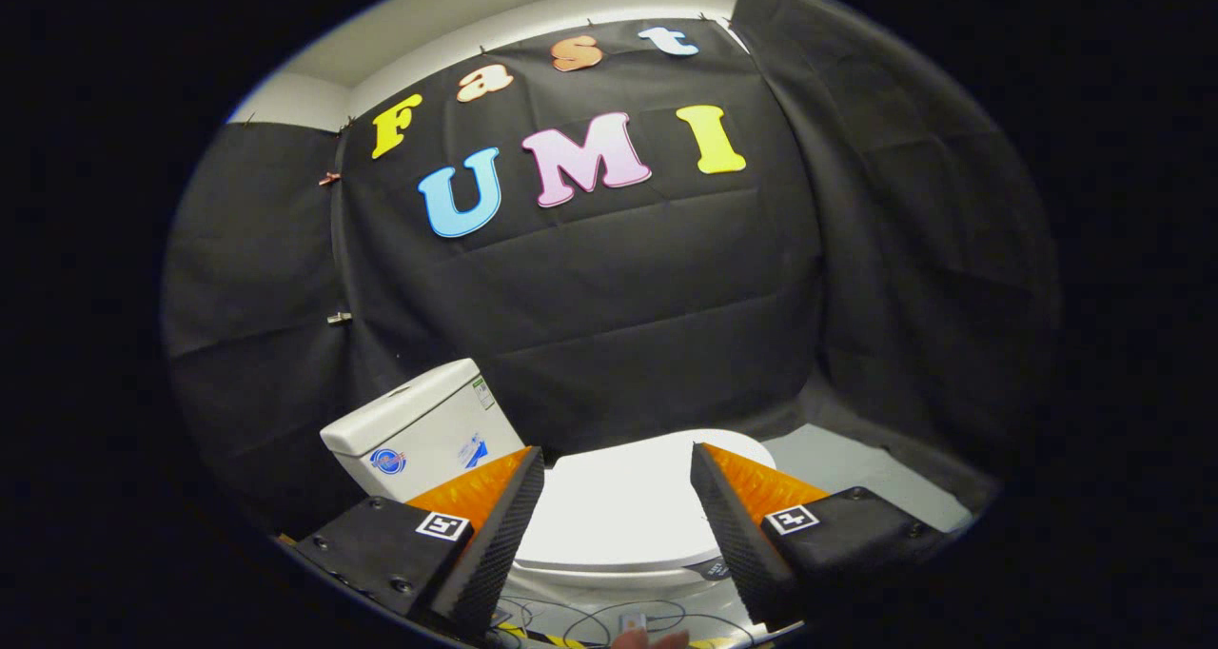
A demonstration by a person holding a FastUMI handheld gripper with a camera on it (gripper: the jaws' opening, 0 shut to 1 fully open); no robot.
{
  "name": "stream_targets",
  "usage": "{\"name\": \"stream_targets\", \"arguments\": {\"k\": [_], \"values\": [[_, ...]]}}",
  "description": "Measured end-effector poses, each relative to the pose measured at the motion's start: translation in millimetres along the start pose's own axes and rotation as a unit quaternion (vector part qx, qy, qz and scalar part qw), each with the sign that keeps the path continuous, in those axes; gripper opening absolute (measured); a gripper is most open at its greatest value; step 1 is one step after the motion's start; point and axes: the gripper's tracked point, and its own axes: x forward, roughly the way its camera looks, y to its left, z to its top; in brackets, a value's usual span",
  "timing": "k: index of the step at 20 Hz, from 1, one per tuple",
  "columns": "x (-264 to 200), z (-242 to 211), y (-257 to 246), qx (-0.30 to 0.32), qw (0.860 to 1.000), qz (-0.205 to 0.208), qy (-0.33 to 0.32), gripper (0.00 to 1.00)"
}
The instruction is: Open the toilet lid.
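A white toilet stands on the floor below and ahead of me, its flat lid down over the bowl. The white tank rises behind the lid, beyond my left finger. My gripper hovers above the lid with its two orange-and-black fingers spread wide apart. Nothing sits between them, and the lid shows through the gap. The fingers hang clear of the lid's surface.
Black cloth walls close in behind and on both sides of the toilet. A strip of grey floor lies past the right finger. Thin cables and a yellow-black striped tape lie on the floor under the lid's near edge, beside a fingertip.
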Motion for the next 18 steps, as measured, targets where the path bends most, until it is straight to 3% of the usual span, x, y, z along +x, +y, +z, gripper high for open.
{"name": "stream_targets", "arguments": {"k": [5,10,18], "values": [[16.4,-45.8,-53.8,0.074,0.996,-0.012,0.048,0.97],[22.7,-99.1,-96.4,0.158,0.982,-0.021,0.103,0.97],[39.7,-196.8,-140.3,0.283,0.935,-0.042,0.208,0.97]]}}
